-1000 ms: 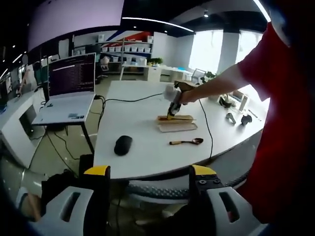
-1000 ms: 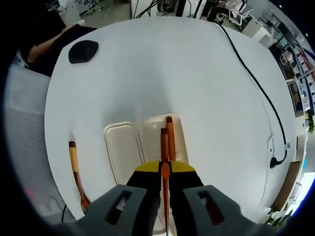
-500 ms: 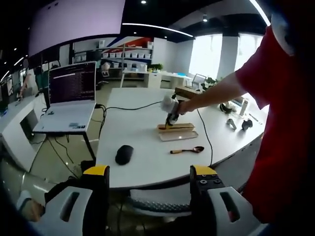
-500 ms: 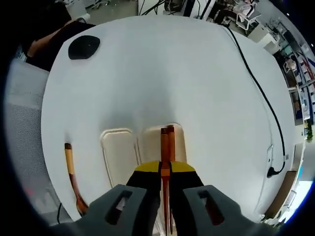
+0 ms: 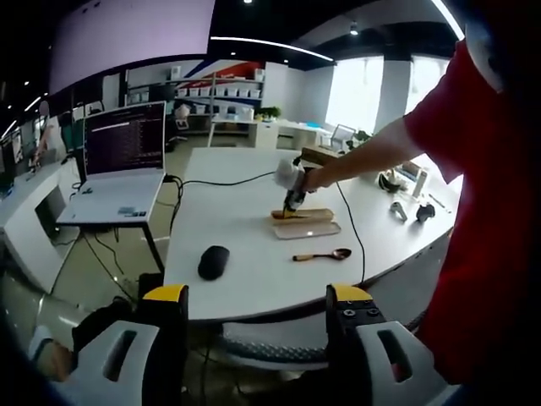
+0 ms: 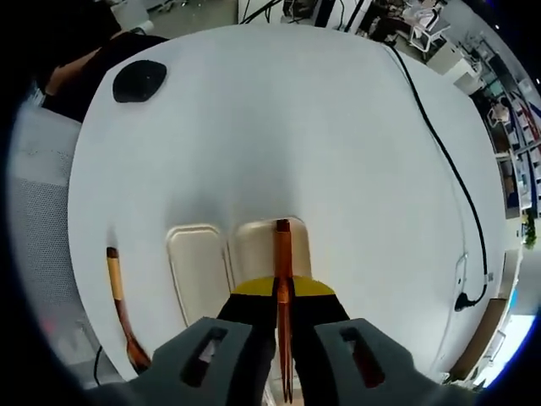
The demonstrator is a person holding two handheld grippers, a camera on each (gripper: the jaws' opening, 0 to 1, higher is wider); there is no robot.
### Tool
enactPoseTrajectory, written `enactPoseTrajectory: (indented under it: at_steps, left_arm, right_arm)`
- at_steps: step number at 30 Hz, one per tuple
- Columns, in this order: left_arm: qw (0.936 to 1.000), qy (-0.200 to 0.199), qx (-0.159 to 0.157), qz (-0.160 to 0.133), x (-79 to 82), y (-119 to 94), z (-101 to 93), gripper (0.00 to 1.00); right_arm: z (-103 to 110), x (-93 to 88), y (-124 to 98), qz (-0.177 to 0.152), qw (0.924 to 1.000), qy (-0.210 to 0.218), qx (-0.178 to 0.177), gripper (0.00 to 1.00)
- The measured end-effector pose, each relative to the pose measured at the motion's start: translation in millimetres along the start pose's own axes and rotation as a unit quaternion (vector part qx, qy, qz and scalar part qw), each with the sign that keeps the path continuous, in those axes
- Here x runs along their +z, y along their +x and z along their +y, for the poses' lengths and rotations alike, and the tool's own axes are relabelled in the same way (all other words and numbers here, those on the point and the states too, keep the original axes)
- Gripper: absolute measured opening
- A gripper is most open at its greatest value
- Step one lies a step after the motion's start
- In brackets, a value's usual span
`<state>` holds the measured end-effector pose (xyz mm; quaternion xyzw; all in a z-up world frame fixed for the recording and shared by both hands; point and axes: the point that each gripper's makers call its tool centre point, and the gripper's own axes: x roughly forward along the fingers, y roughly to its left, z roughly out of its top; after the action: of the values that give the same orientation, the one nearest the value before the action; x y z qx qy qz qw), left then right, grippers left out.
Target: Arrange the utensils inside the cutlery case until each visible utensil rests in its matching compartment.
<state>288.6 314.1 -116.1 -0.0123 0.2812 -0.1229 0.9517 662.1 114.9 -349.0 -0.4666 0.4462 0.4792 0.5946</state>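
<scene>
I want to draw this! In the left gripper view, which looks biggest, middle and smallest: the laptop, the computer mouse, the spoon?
1. Laptop, by far the biggest.
2. Computer mouse and spoon: unsure. The spoon looks longer, the mouse fatter, and the mouse is nearer the camera.

cutlery case [image 6: 196, 269] — cream, two compartments, open | chopsticks [image 6: 282, 279] — reddish-brown, over right compartment | spoon [image 6: 121, 309] — beside case, on table

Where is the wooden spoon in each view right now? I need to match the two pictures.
Left gripper view: the wooden spoon lies on the white table, on the near side of the cutlery case, right of the black mouse.
Right gripper view: the spoon lies at lower left, left of the case.
Shared landmark: the black mouse, at upper left here.
</scene>
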Motion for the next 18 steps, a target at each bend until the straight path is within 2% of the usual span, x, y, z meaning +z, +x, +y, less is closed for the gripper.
enactPoseTrajectory:
  at_steps: [8, 11, 18]
  left_arm:
    - [1.0000, -0.002, -0.001, 0.004, -4.0, 0, -0.2, 0.68]
    - [1.0000, 0.001, -0.005, 0.002, -1.7, 3, -2.7, 0.68]
    - [1.0000, 0.002, -0.005, 0.003, -2.8, 2, -3.1, 0.68]
  right_arm:
    - [-2, 0.7, -11, -0.034, 0.9978, 0.054, 0.017, 0.02]
    - [-5, -1.5, -13, -0.033, 0.9979, 0.055, 0.009, 0.02]
    - [4, -2.0, -13, -0.039, 0.9970, 0.061, 0.027, 0.02]
